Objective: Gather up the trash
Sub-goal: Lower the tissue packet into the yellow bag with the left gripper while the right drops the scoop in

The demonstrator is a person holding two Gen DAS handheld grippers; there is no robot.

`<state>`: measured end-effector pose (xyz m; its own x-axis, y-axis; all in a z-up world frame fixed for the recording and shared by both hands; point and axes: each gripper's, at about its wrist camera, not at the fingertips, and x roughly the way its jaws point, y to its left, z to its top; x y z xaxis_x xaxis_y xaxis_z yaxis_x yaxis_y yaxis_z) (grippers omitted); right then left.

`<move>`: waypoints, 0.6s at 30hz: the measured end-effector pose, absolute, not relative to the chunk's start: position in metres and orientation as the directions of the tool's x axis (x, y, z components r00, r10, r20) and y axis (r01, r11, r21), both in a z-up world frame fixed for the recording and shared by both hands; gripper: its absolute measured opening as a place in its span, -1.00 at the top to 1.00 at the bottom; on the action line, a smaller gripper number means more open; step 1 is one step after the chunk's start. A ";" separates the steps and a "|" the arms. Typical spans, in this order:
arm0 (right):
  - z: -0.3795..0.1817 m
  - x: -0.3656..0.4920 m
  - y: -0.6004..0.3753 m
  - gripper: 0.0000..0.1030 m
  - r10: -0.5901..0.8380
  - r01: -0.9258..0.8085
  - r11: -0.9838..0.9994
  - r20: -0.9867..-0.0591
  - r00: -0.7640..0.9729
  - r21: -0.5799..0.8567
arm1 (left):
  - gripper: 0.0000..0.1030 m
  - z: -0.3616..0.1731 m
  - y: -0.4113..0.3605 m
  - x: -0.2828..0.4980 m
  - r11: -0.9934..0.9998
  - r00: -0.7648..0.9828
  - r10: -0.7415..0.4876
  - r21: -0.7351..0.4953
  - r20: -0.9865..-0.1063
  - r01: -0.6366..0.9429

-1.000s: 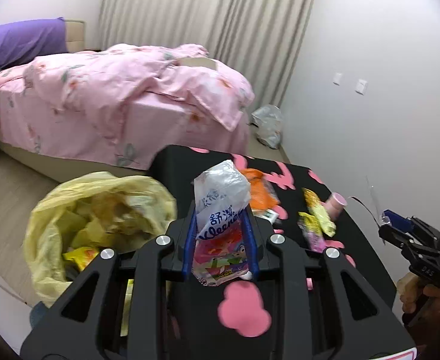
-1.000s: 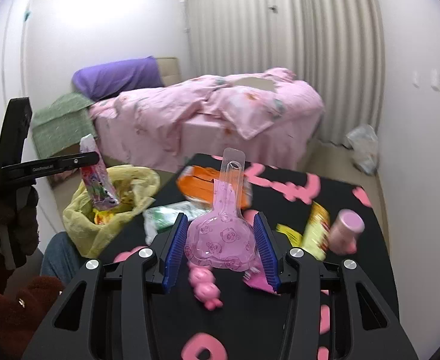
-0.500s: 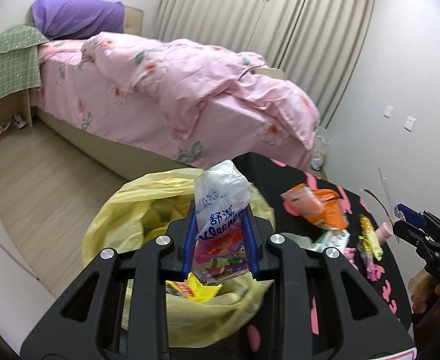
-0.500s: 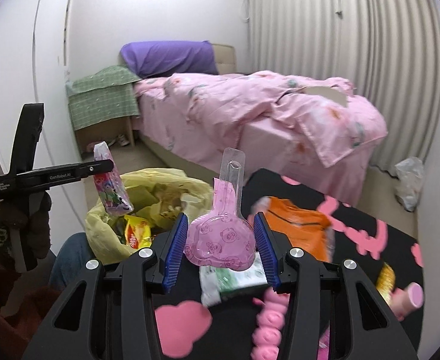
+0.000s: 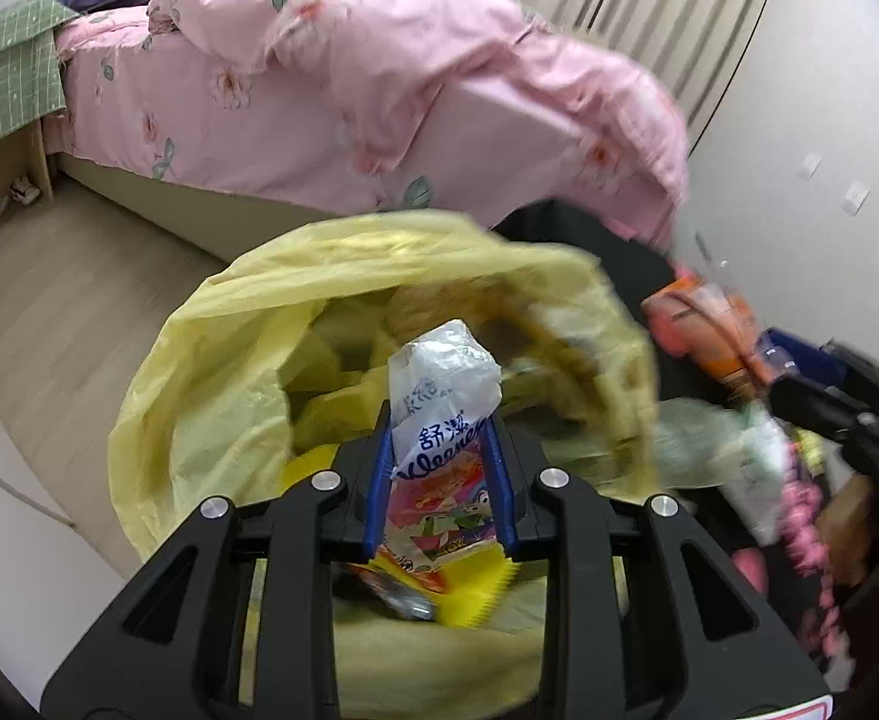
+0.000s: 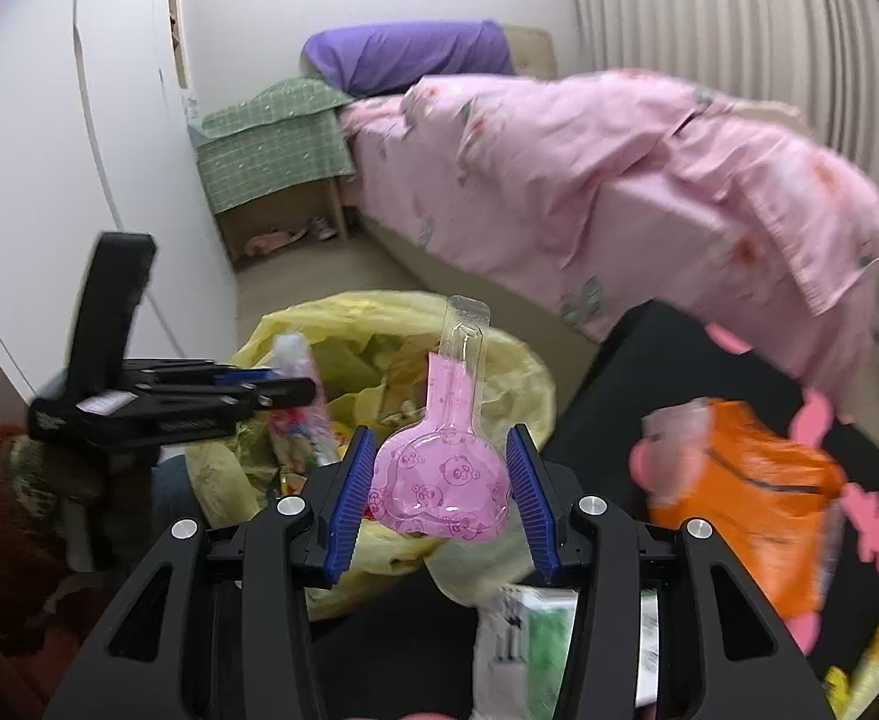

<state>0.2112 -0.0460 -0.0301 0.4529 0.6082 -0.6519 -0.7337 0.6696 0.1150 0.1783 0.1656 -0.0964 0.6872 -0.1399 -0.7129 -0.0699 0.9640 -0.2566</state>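
My left gripper is shut on a tissue packet with a white top and pink cartoon print, held over the open mouth of the yellow trash bag. From the right wrist view the left gripper sits above the bag with the packet in it. My right gripper is shut on a pink clear plastic blister pack with panda print, held near the bag's right rim.
A black table with pink shapes holds an orange bag, a green and white packet and yellow wrappers. A pink bed stands behind. A bedside shelf with a green cloth is at the left.
Both grippers moved left and closer to the yellow bag. The tissue packet now hangs over the bag's opening, and the pink pack has come up to its rim.
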 end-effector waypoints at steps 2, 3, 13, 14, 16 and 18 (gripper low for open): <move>-0.042 0.223 -0.034 0.16 0.624 -0.753 0.638 -0.681 0.384 0.160 | 0.50 -0.103 0.174 0.187 0.966 0.680 -0.104 -0.237 -0.726 -0.105; -0.047 0.226 -0.029 0.16 0.625 -0.762 0.624 -0.695 0.356 0.172 | 0.50 -0.106 0.181 0.192 0.963 0.678 -0.080 -0.232 -0.731 -0.136; -0.094 0.282 0.043 0.16 0.465 -0.767 0.637 -0.832 0.304 0.075 | 0.50 -0.122 0.198 0.189 0.961 0.657 -0.030 -0.202 -0.753 -0.188; -0.094 0.286 0.044 0.17 0.452 -0.760 0.647 -0.834 0.315 0.063 | 0.50 -0.124 0.198 0.189 0.962 0.653 -0.035 -0.203 -0.756 -0.184; -0.094 0.293 0.045 0.17 0.429 -0.745 0.666 -0.834 0.347 0.032 | 0.50 -0.128 0.198 0.186 0.959 0.649 -0.049 -0.218 -0.759 -0.182; -0.096 0.295 0.043 0.17 0.439 -0.743 0.667 -0.836 0.330 0.056 | 0.50 -0.129 0.199 0.184 0.956 0.649 -0.062 -0.231 -0.759 -0.179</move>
<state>0.2948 0.0425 -0.0958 0.3299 0.4385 -0.8360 -0.7434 0.6665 0.0563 0.1841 0.1987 -0.1289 0.6486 -0.0620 -0.7586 -0.1794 0.9562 -0.2315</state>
